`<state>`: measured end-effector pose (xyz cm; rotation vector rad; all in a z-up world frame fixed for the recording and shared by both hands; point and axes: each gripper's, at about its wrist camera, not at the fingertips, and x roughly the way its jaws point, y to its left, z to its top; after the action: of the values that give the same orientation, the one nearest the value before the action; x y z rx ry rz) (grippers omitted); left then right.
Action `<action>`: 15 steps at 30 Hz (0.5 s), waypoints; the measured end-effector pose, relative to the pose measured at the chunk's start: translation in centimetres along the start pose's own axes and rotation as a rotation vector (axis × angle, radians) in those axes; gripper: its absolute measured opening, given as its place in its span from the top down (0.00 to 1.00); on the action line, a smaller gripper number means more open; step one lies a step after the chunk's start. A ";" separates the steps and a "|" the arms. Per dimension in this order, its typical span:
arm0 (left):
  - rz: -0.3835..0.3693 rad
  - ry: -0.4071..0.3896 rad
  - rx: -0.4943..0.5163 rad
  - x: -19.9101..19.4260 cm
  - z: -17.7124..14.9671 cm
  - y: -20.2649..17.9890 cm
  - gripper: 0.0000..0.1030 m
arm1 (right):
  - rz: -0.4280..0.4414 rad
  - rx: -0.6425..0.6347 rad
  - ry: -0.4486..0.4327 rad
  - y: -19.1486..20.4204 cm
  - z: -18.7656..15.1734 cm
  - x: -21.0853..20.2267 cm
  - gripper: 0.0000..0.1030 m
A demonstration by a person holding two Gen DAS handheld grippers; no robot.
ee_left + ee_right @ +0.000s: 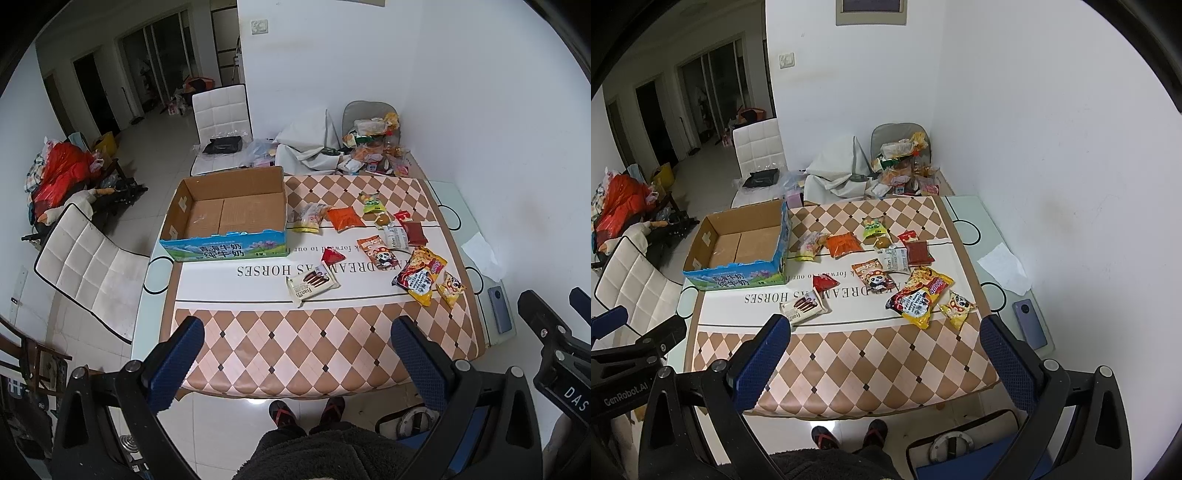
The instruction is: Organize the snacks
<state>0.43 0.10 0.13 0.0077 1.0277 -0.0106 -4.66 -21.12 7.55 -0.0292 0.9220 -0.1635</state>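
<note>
On the checked tablecloth (295,343), a scatter of snack packets lies across the middle and right of the table, none of them stacked. Nearest the person is a white Franzzi wafer pack (312,284) with dark sticks pictured on it; just beyond it sits a small red triangular packet (331,256). To the right lie a big yellow-and-red crisp bag (421,275) and, just beside it, a small yellow cartoon packet (451,287). Further back are a panda-printed pack (377,252), an orange packet (345,218), a pale bread-like bag (308,218), a green-topped sweet bag (370,203) and a dark red flat pack (416,233).

The open cardboard box (225,218), blue-printed on its front wall, stands at the left of the cloth, empty, with bare cloth between it and the snacks.

Both tools hang over the near table edge, tilted down, well short of any packet. The left gripper (297,363) has its jaws spread wide with nothing between them; the right gripper (886,363) likewise.

A phone (1030,323) and a white paper sheet (1004,273) lie on the glass at the right edge. White chairs (88,269) stand by the left side.
</note>
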 end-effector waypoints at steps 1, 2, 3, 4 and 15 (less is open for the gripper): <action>0.000 -0.002 0.000 0.0 -0.1 0.0 0.00 | 0.000 -0.001 0.001 0.0 0.0 0.0 0.00; 0.000 -0.002 -0.001 0.0 0.0 0.0 0.00 | 0.002 0.000 -0.001 -0.1 -0.1 0.0 0.00; 0.000 -0.003 0.000 -0.1 -0.1 0.0 0.00 | 0.002 -0.001 -0.003 0.0 -0.2 0.0 0.00; 0.001 -0.004 0.001 0.0 0.0 0.0 0.00 | 0.002 -0.001 -0.003 -0.1 -0.2 0.0 0.00; 0.002 -0.012 0.004 -1.0 0.8 -0.5 0.00 | 0.003 0.002 -0.006 -0.1 -0.1 0.0 0.00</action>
<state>0.63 -0.43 1.42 0.0126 1.0157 -0.0107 -4.78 -21.26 7.55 -0.0268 0.9156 -0.1614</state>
